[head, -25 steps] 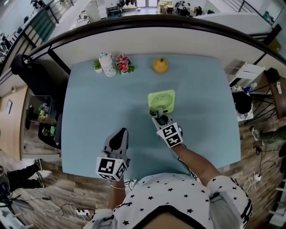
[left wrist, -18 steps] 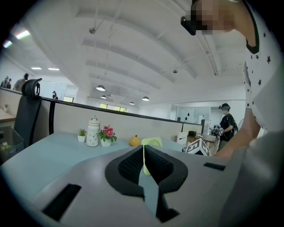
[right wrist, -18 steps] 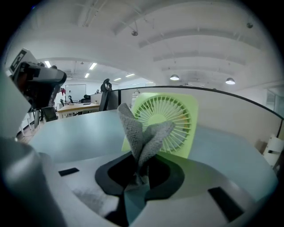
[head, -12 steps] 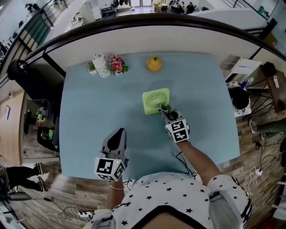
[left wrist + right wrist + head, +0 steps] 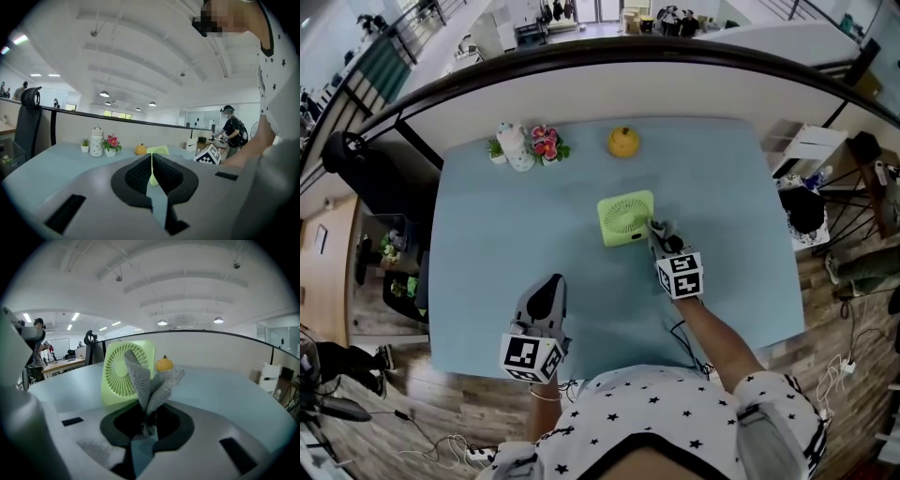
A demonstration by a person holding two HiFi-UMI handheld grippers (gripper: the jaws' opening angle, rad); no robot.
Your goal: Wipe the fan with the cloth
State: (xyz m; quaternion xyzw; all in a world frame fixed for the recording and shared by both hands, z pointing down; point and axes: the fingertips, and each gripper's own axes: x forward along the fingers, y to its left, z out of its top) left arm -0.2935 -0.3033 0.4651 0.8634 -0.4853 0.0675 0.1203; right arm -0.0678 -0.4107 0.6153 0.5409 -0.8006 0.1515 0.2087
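Note:
A light green square fan [image 5: 626,218] stands mid-table, its grille facing my right gripper [image 5: 146,420] in the right gripper view, where the fan [image 5: 126,373] fills the left-centre. That gripper is shut on a grey knitted cloth [image 5: 150,385], whose folds stick up in front of the grille. In the head view the right gripper [image 5: 659,230] is at the fan's right near corner, with the cloth against it. My left gripper [image 5: 546,292] rests low near the table's front edge, left of the fan, with its jaws shut on nothing [image 5: 151,171].
At the far edge of the pale blue table [image 5: 487,244] stand a white jar [image 5: 517,148], a small pot of pink flowers [image 5: 546,141] and an orange fruit [image 5: 623,142]. A black railing runs behind the table. People stand in the background.
My right gripper, with the cloth in it, has moved from the fan's near side round to its right near corner. The left gripper has stayed put.

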